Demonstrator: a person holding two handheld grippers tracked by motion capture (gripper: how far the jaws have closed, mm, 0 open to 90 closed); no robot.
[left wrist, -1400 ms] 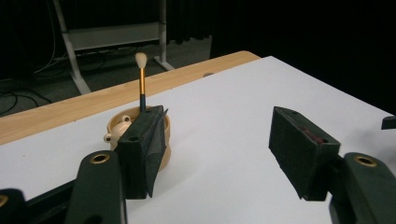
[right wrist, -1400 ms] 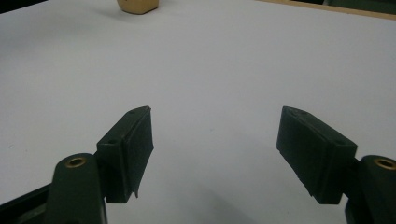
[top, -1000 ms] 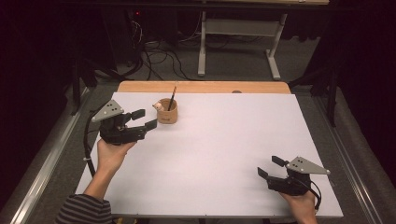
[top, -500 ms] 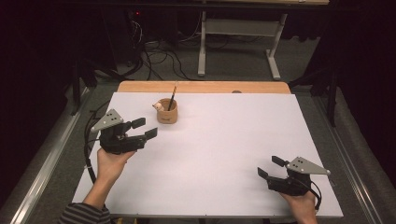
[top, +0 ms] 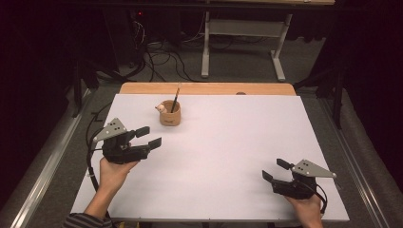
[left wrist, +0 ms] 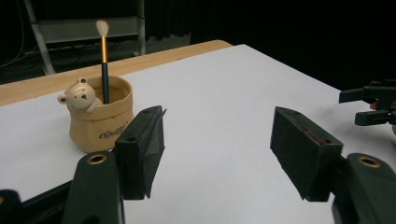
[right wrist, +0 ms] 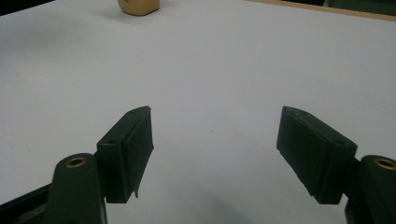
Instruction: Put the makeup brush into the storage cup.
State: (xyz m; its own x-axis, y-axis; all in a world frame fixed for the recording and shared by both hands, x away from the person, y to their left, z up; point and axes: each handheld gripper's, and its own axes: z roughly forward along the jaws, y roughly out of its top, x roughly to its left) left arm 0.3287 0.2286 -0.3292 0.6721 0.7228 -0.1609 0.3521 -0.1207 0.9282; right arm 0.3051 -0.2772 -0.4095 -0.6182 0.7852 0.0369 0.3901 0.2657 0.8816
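Tan pot (left wrist: 99, 122) with bear figure, black-handled brush (left wrist: 103, 60) standing inside

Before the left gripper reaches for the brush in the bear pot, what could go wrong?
1. The brush stands tall and leans in the small pot; a sideways pull would probably tip the light pot.
2. The open left gripper sits low beside the pot, so one of its fingers might knock the pot wall or the bear figure on approach.
3. The pot is near the white table's far edge and could slide on it.
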